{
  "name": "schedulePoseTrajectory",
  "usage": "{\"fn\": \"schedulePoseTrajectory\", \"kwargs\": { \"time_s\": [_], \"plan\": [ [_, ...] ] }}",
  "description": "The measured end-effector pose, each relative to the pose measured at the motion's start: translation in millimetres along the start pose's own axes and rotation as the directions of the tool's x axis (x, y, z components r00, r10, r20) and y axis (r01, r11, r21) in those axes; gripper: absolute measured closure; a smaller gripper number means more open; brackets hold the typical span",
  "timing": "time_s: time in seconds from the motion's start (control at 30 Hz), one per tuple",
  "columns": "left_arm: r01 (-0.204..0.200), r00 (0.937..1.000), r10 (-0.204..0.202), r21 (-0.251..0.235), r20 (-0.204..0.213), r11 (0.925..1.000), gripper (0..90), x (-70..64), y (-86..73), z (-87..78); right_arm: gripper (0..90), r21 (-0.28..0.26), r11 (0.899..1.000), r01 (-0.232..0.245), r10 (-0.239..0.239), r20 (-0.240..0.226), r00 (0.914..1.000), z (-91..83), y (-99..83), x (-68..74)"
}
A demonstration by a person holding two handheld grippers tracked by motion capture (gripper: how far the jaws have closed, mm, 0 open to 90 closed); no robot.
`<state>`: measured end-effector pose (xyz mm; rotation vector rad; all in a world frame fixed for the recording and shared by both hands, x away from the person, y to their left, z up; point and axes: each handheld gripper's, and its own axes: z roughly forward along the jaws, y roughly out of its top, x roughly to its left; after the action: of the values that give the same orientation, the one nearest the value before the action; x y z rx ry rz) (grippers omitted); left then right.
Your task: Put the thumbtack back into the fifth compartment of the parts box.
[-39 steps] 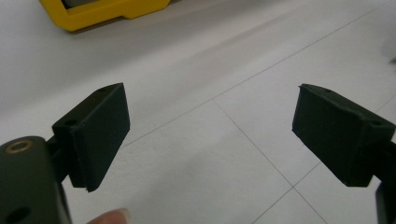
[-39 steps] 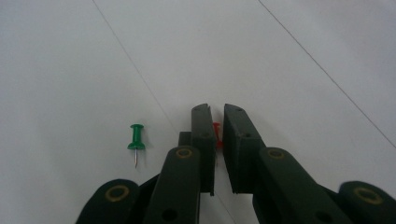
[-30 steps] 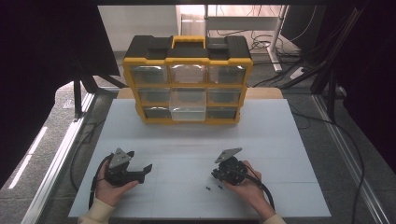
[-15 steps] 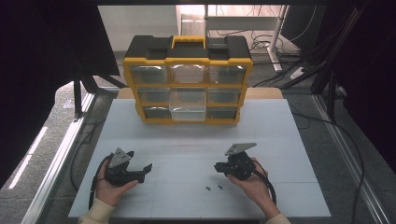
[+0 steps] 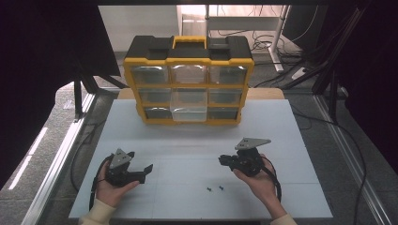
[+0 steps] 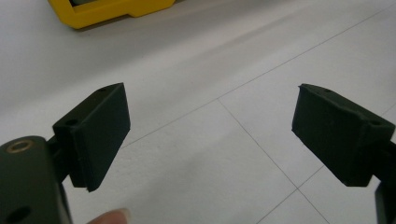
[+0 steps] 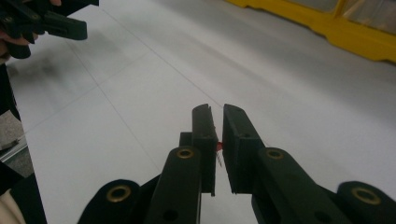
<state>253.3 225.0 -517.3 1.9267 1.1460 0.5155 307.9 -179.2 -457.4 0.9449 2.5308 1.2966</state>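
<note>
Right gripper point(image 5: 224, 161) is lifted off the desk point(image 5: 197, 140), jaws clenched almost together on a tiny red part point(image 7: 217, 146) w/ thin wire legs, seen in the right gripper view; prob. a small electronic component, too small to be sure. It's pinched between the jaw pads near their base, legs hanging down. Held high and tilted toward the yellow organizer point(image 5: 188, 79) at the desk's far edge, likely bc the part is meant for the clear drawer point(image 5: 188, 103) that sticks out at its middle bottom.

Two more small dark bits point(image 5: 215, 189) lie on the desk near the front edge, just below and left of the right gripper, prob. waiting their turn.

Left gripper point(image 5: 146, 169) is released, jaws wide apart, nothing between; parked low near the front-left corner, out of the way.
</note>
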Motion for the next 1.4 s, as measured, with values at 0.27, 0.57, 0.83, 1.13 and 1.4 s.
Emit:
{"fn": "schedulePoseTrajectory", "kwargs": {
  "time_s": [0.27,0.57,0.83,1.13,1.4],
  "plan": [
    [-0.003,1.0000,0.003,-0.002,0.002,1.0000,11.7,-1.0,0.4,0.2,83.5,-0.046,0.999,0.002,-0.002,0.007,1.0000,-7.9,8.5,0.6],
    [-0.001,1.0000,0.001,-0.005,0.002,1.0000,11.7,-1.2,0.3,0.2,83.5,-0.072,0.997,0.010,-0.009,0.009,0.9999,-12.6,20.3,1.5],
    [-0.001,1.0000,0.001,-0.003,0.001,1.0000,11.7,-1.1,0.2,0.5,83.5,-0.094,0.995,0.015,-0.014,0.007,0.9999,-13.9,28.3,0.7],
    [-0.007,1.0000,0.007,-0.001,0.007,1.0000,11.7,-1.5,0.5,0.4,83.5,-0.124,0.992,0.009,-0.007,0.021,0.9998,-15.0,37.2,-1.1],
    [-0.003,0.9999,0.003,-0.011,0.016,0.9999,11.7,-0.2,0.3,0.5,83.5,-0.150,0.989,0.008,-0.006,0.016,0.9999,-12.9,52.0,-3.7]
  ]
}}
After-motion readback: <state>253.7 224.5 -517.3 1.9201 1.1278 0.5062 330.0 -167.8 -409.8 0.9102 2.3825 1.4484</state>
